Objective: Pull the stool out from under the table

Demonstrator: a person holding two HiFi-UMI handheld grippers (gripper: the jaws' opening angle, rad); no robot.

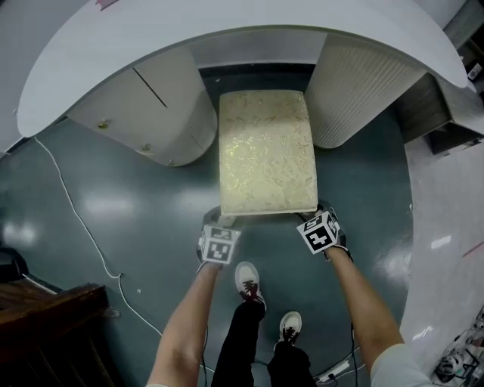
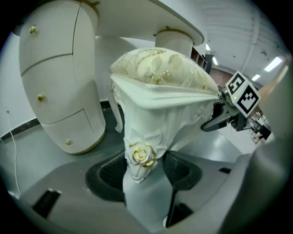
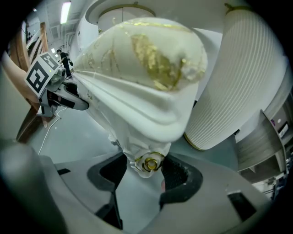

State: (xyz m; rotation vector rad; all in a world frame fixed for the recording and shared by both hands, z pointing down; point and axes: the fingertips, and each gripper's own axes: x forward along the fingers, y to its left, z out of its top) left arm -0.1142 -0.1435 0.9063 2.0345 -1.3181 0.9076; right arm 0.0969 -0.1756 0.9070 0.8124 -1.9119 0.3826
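The stool (image 1: 266, 151) has a cream cushion with a gold pattern and stands with its far end under the white curved table (image 1: 227, 23). In the head view my left gripper (image 1: 217, 223) is at the stool's near left corner and my right gripper (image 1: 315, 217) at its near right corner. In the left gripper view the jaws of my left gripper (image 2: 144, 167) are shut on a white carved leg (image 2: 139, 157) with a gold rose. In the right gripper view my right gripper (image 3: 147, 170) clamps the other front leg (image 3: 149, 161) the same way.
A drawer pedestal (image 1: 144, 113) stands left of the stool and a ribbed pedestal (image 1: 355, 91) right of it. A white cable (image 1: 76, 219) trails over the dark floor. Dark wooden furniture (image 1: 45, 317) sits lower left. The person's feet (image 1: 248, 281) are just behind the stool.
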